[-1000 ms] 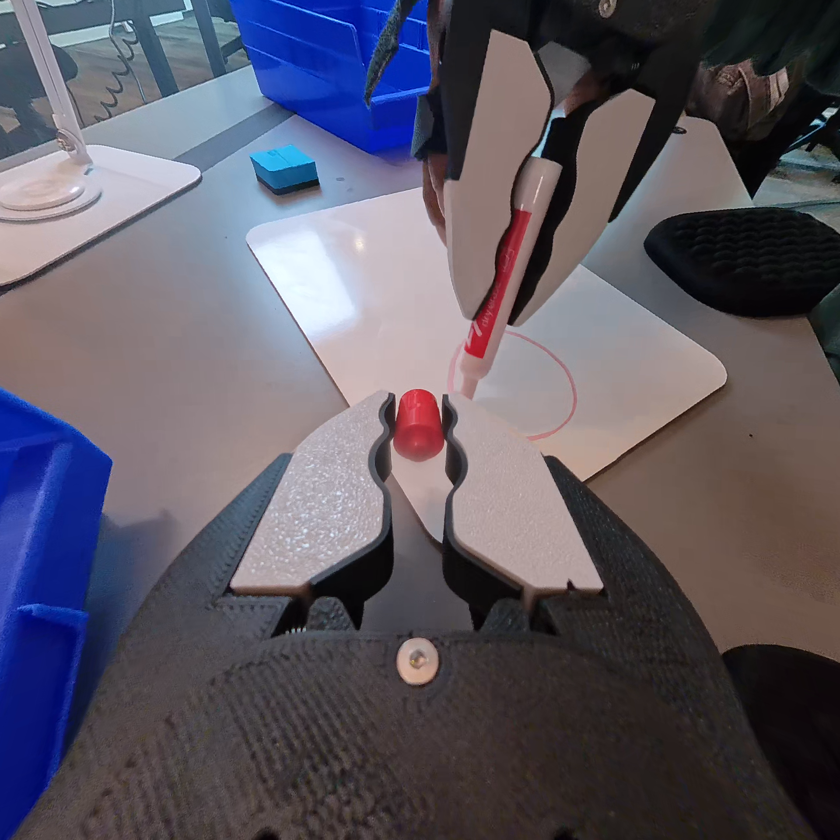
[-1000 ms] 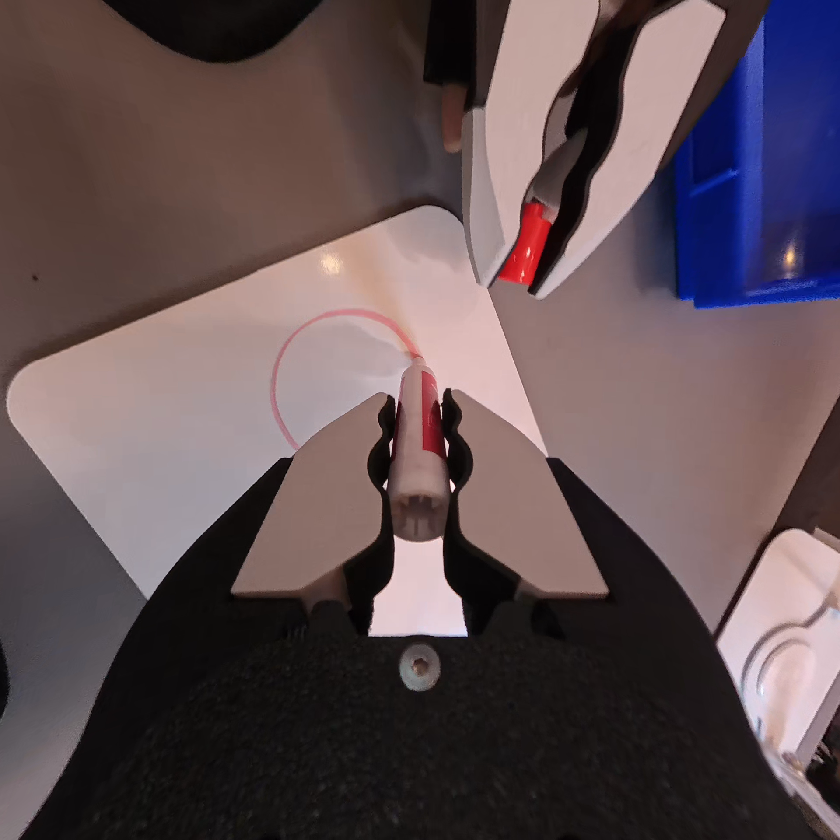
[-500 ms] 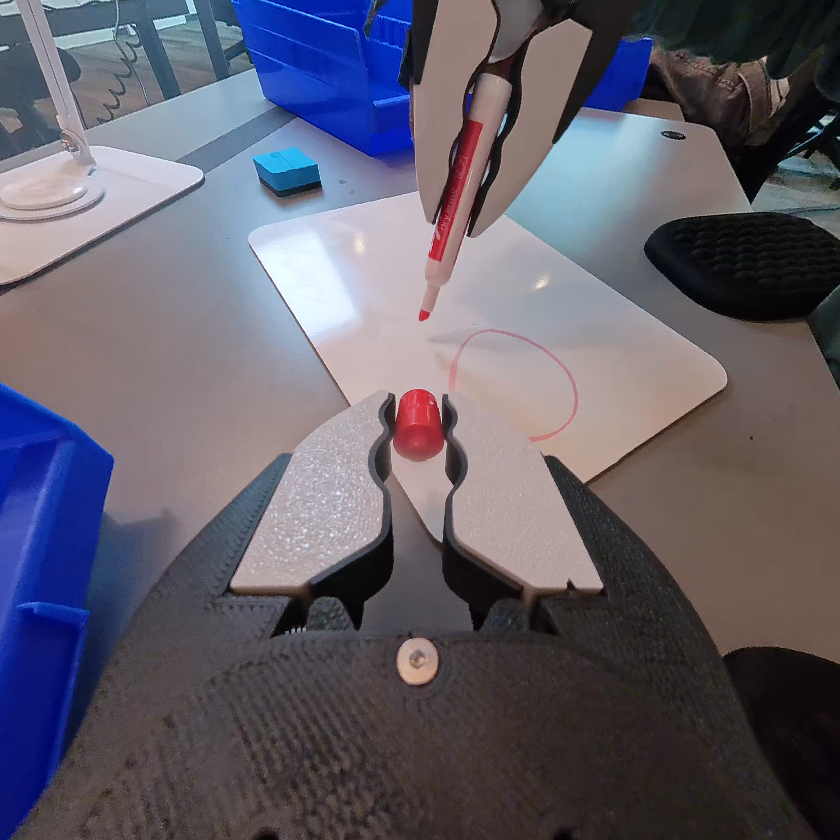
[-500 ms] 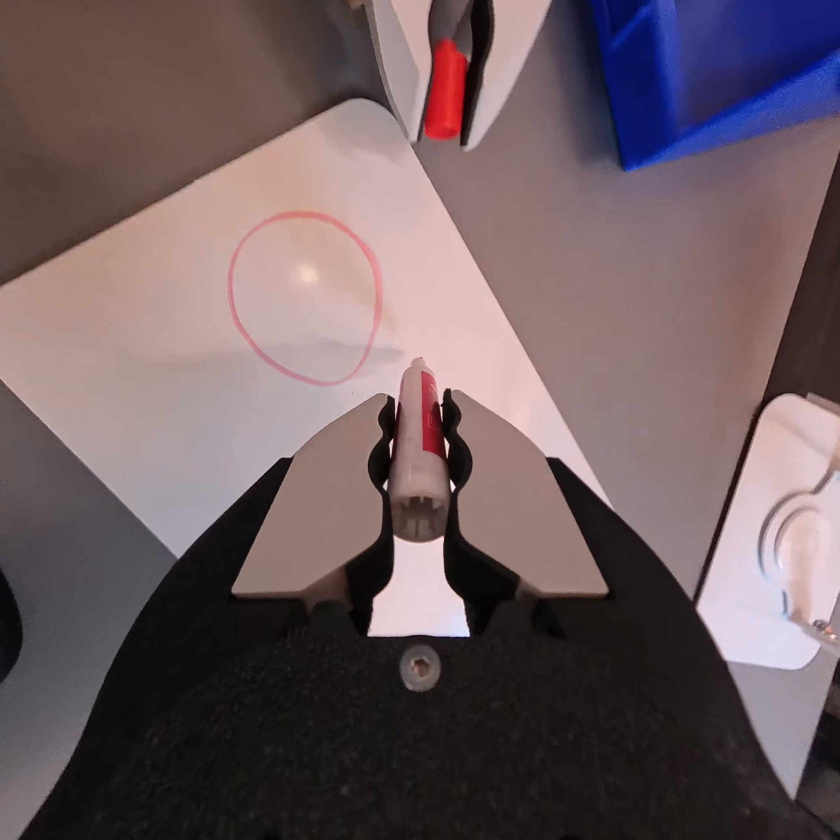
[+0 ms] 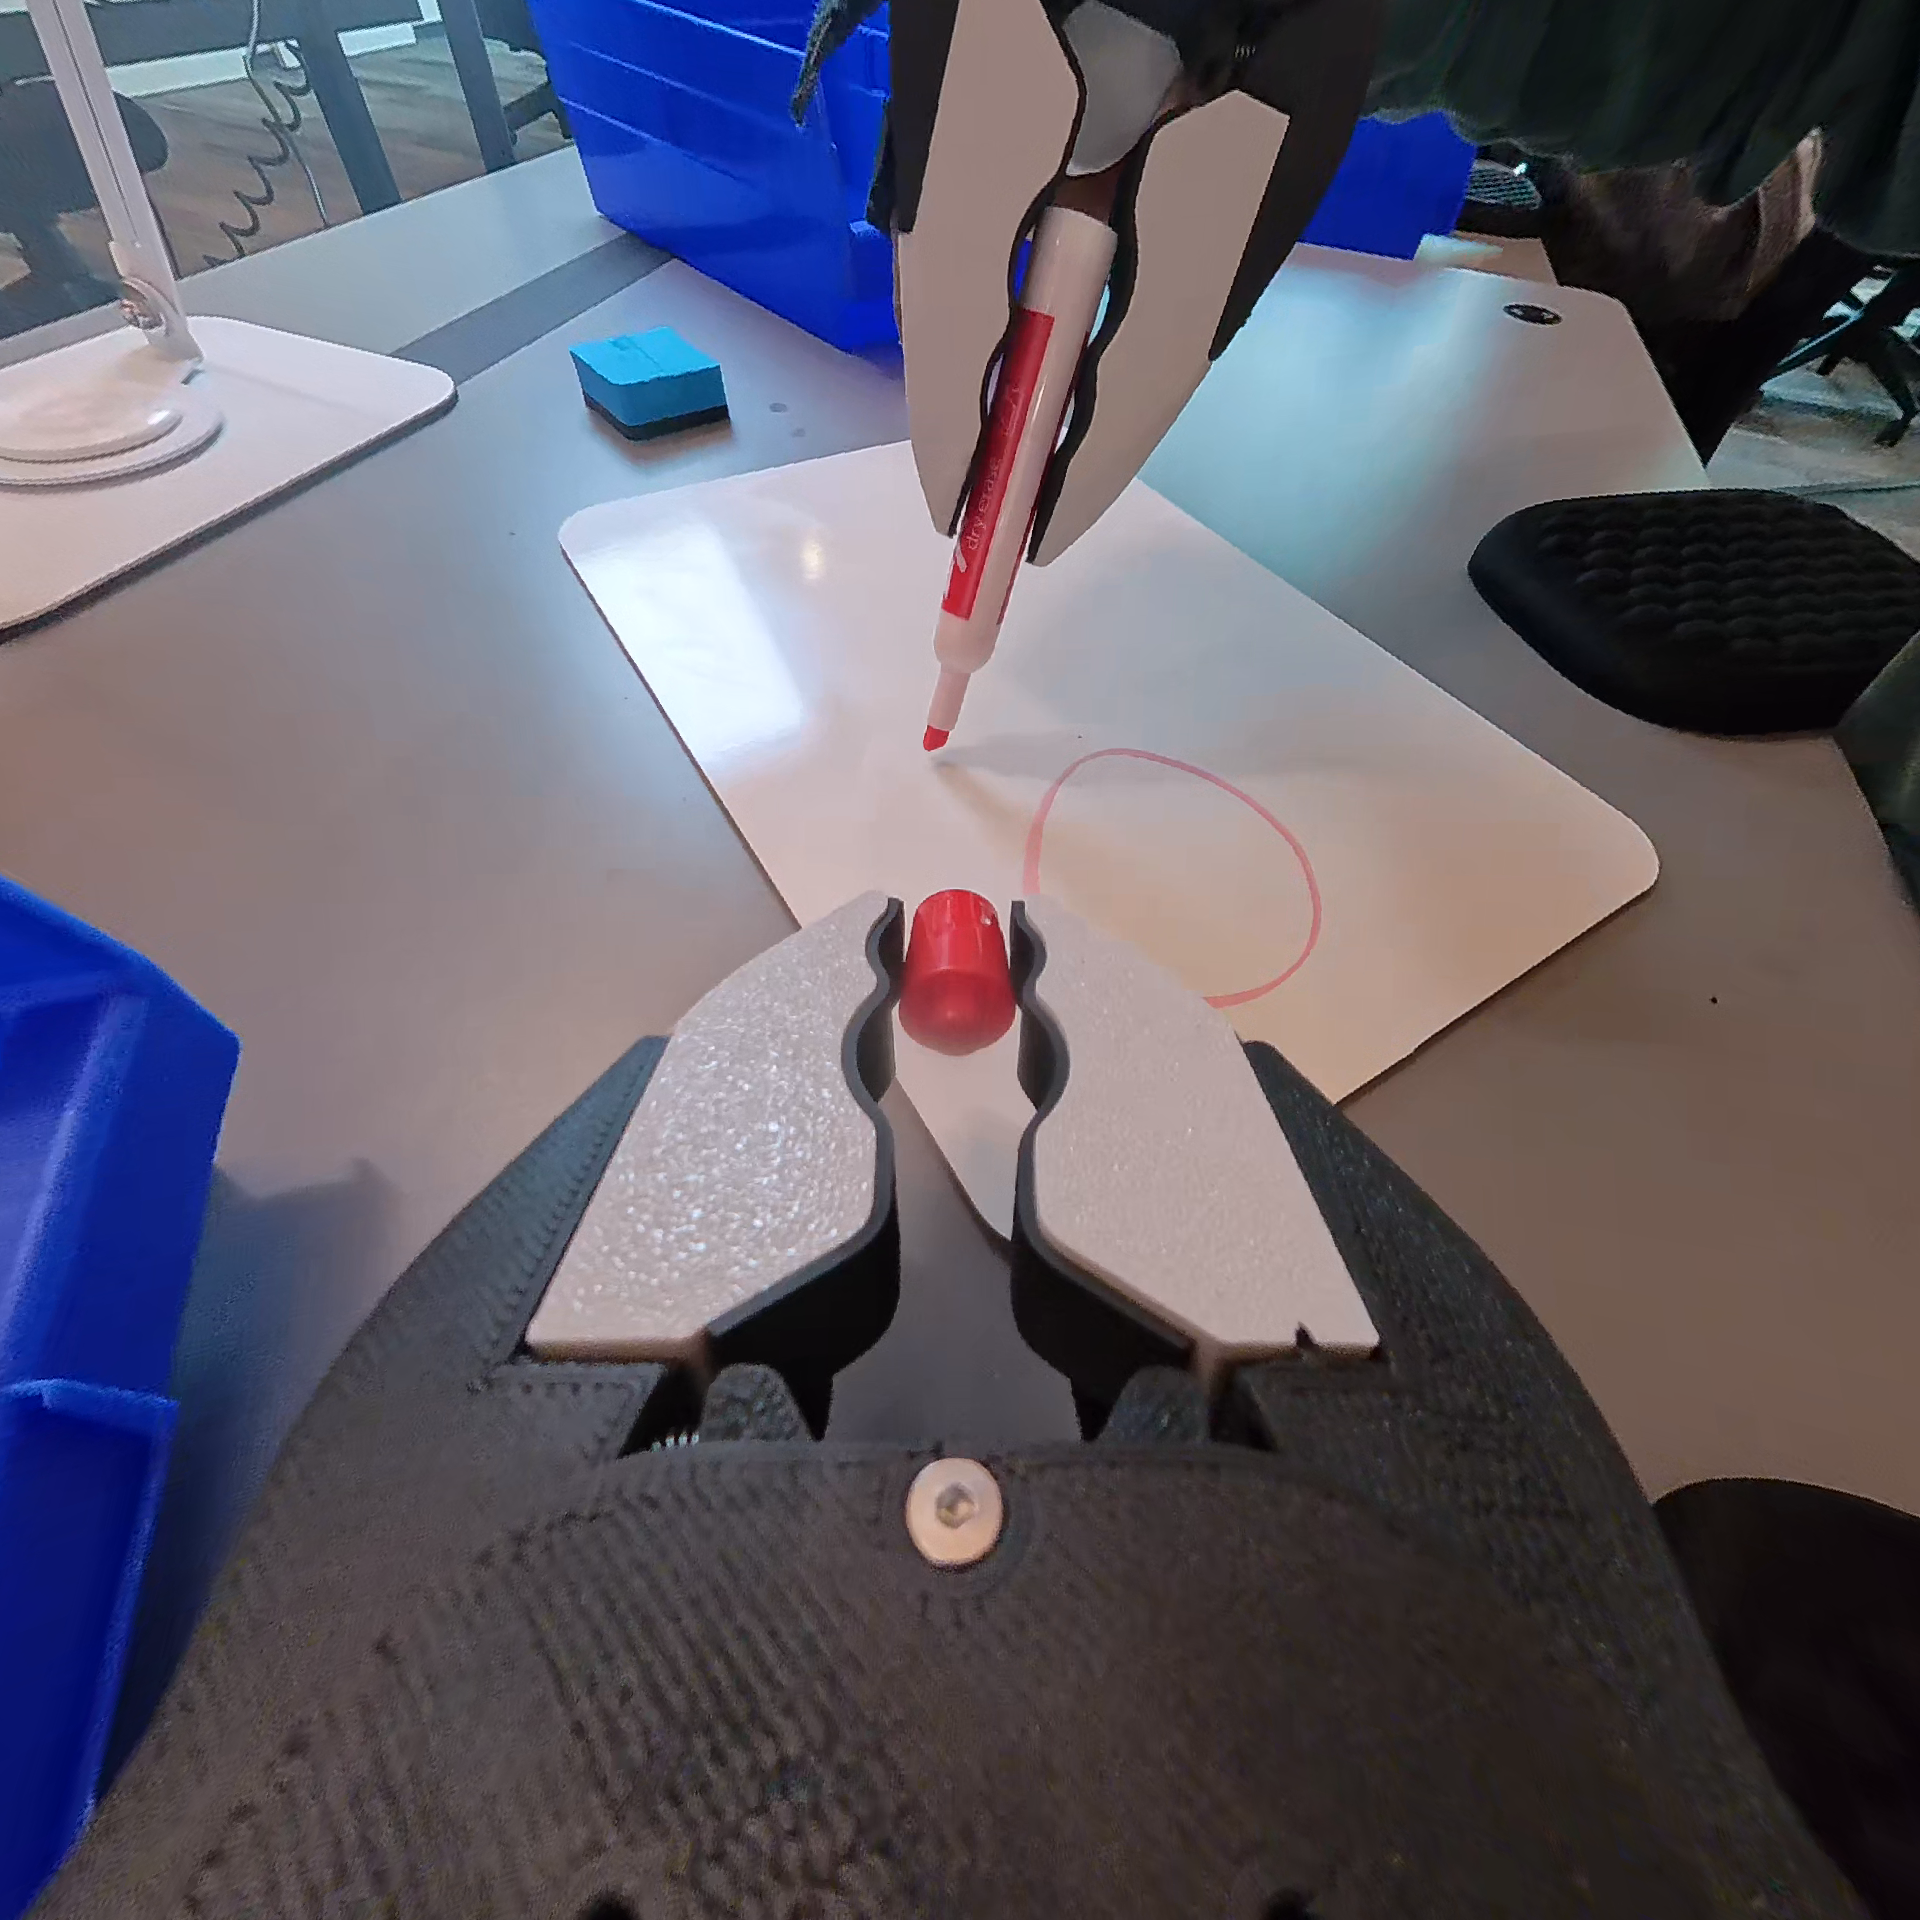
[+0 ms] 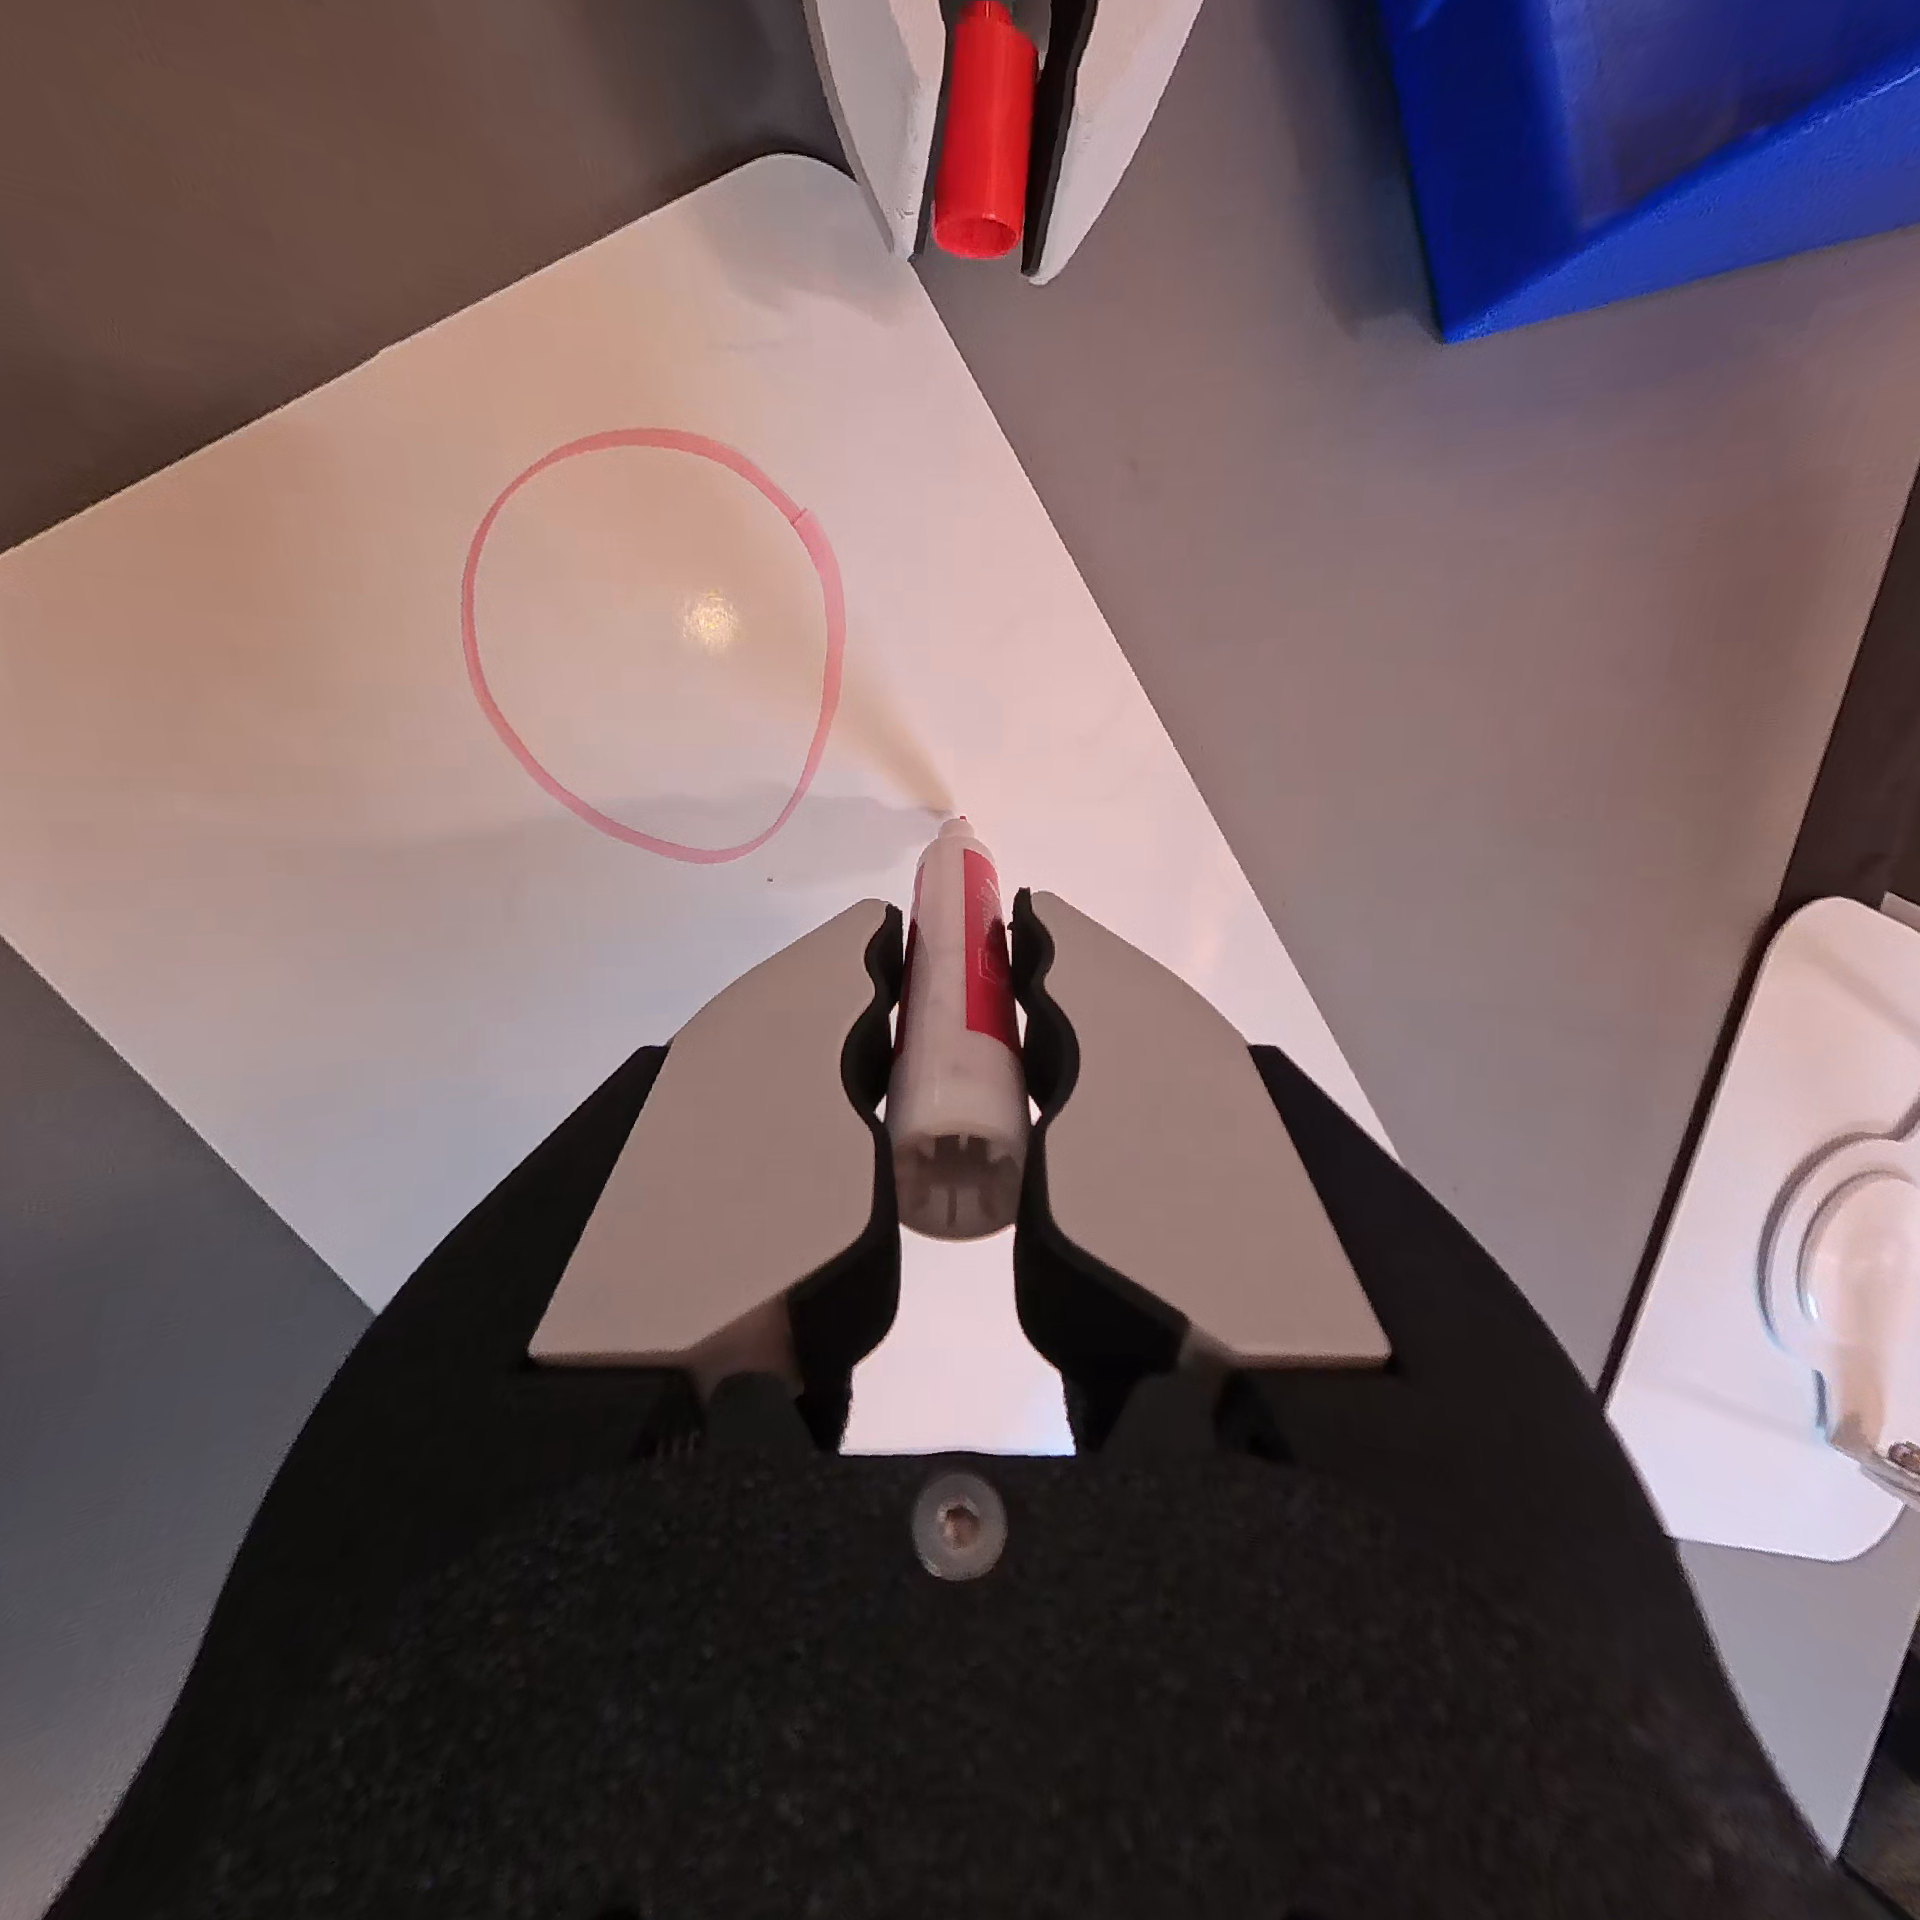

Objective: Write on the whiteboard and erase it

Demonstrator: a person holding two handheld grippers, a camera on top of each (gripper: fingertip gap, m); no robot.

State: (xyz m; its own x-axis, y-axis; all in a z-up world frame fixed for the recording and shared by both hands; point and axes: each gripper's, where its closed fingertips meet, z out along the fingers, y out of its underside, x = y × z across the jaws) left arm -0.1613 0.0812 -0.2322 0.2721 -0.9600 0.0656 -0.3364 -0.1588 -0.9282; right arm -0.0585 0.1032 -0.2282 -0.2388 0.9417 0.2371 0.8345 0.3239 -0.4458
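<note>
Left wrist view: left gripper [image 5: 954,971] clamped on red marker cap [image 5: 954,977] over whiteboard [image 5: 1195,665] corner, blue eraser [image 5: 649,381] beyond on grey table [image 5: 364,748]; right wrist view: right gripper [image 6: 956,997] clamped on red dry-erase marker [image 6: 954,1039], tip just beside red circle [image 6: 649,644].

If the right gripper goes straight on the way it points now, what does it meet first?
Most likely the whiteboard: the right gripper points down at it, and the marker tip hovers just beside the red circle, apparently slightly above the surface.
</note>
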